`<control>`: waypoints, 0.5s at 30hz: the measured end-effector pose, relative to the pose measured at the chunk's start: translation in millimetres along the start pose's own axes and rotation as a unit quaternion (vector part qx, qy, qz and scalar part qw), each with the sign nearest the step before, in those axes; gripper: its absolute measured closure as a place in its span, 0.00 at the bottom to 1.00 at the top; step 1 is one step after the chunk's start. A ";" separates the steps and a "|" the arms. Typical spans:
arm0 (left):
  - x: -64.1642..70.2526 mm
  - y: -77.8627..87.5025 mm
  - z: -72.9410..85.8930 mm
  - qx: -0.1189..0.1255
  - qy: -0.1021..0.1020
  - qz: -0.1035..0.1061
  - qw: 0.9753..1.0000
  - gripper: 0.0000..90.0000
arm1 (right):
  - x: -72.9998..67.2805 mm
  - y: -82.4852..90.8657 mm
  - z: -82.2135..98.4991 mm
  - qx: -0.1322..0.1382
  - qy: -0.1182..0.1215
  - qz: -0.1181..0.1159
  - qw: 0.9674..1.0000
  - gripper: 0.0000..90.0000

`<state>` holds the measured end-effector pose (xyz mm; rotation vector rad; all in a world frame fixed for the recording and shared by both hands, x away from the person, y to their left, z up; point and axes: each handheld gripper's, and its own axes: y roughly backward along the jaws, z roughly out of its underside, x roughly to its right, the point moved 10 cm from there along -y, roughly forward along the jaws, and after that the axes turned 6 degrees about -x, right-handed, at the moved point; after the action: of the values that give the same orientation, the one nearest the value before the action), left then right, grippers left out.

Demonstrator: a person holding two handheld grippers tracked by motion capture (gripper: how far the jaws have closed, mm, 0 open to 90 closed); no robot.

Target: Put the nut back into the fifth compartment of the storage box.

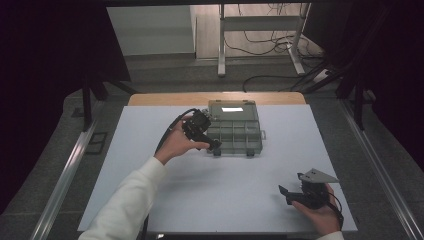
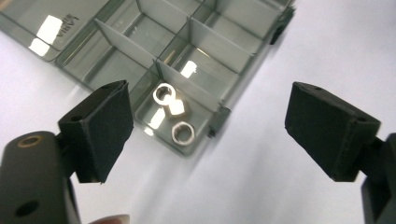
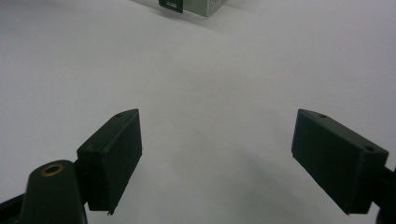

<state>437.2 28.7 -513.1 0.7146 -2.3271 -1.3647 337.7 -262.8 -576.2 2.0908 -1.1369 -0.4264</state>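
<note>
Nuts (image 2: 173, 112), three in the organizer box's (image 2: 205, 42) corner compartment beneath spread, empty left tongs (image 2: 210, 126); lift straight, keeping spread right tongs (image 3: 217, 158) idle.

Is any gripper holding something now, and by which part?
Nothing is held. The left gripper is open above the nuts in the box; the right gripper is open.

We saw a white mat (image 1: 165, 200) covering most of the table, with a strip of the wooden tabletop (image 1: 165, 98) bare along its far edge. Beyond that stood a grey metal frame (image 1: 260, 25) on the floor, with black cables (image 1: 272, 42) looped around its feet. Dark curtains (image 1: 45, 75) hung at both sides, and metal rails (image 1: 65, 180) flanked the table.
</note>
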 end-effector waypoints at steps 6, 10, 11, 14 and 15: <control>17.8 18.4 27.4 0.030 -0.007 -0.030 0.999 0.16 | -1.0 2.9 0.2 0.001 0.002 0.002 1.000 0.18; 28.1 26.4 50.0 0.040 -0.012 -0.050 0.998 0.17 | -1.6 3.5 0.7 0.001 0.000 0.004 1.000 0.18; 31.1 28.6 56.2 0.042 -0.012 -0.046 0.998 0.17 | -1.7 3.8 0.8 0.001 0.000 0.004 1.000 0.18; 37.2 34.0 74.7 0.055 -0.002 -0.043 0.998 0.17 | -2.0 5.2 1.6 0.001 0.001 0.005 1.000 0.18; 38.7 35.4 80.7 0.062 0.003 -0.037 0.997 0.17 | -1.9 5.6 1.7 0.001 0.001 0.006 1.000 0.18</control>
<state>354.3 77.4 -518.7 0.8499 -2.4195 -1.2535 332.3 -264.0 -573.5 2.0841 -1.1482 -0.4185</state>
